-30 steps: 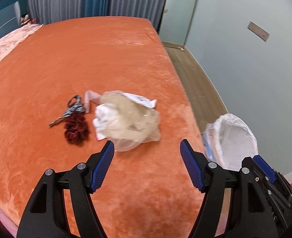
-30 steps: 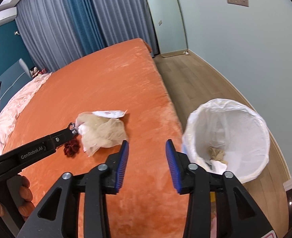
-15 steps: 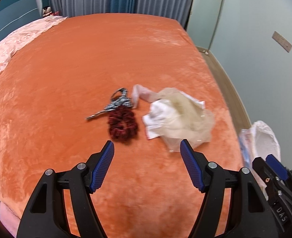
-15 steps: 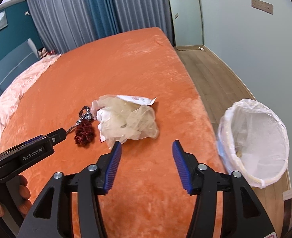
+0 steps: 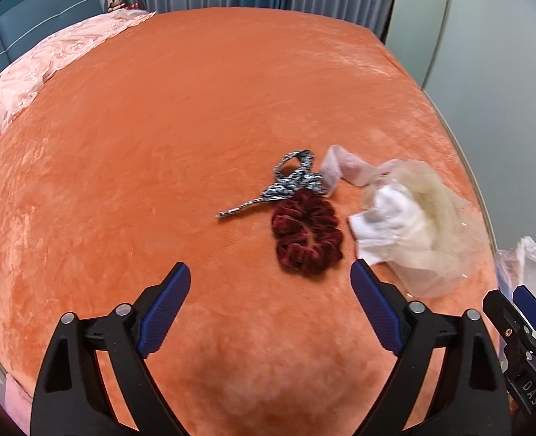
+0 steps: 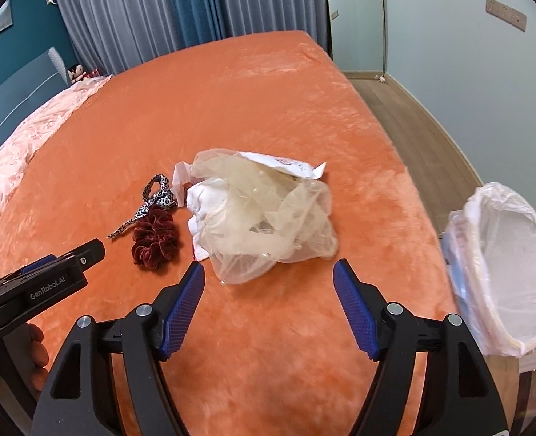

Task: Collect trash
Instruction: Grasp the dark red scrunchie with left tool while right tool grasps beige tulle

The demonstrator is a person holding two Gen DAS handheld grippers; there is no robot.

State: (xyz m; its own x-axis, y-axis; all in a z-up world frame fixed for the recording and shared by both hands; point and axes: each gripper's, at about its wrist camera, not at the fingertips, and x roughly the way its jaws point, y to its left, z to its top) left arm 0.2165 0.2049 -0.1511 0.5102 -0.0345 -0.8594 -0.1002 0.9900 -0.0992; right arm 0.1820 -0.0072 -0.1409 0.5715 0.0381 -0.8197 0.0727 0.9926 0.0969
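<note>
I have both grippers above the orange bed (image 6: 304, 116), and neither holds anything. The right gripper (image 6: 268, 279) has its fingers spread wide, and the crumpled gauzy trash bundle (image 6: 264, 218) lies just ahead of that gap, a little left of centre, its near edge close to the left fingertip. The left gripper (image 5: 270, 283) is spread wide too, but what sits ahead of its gap is the dark red scrunchie (image 5: 306, 234) with a patterned hair tie (image 5: 290, 185) beyond it; from there the trash bundle (image 5: 410, 229) lies off to the right, past the right finger. So I judge my right hand is the one lined up for the pick. The bundle is a loose heap, somewhat longer from the far-right paper corner to the near-left edge, so the fingers would close roughly across it. The lined waste bin (image 6: 504, 272) stands on the floor to my right, off the bed edge, on the right gripper's side. I'd keep clear of the scrunchie, which lies just beside the bundle's left edge
</note>
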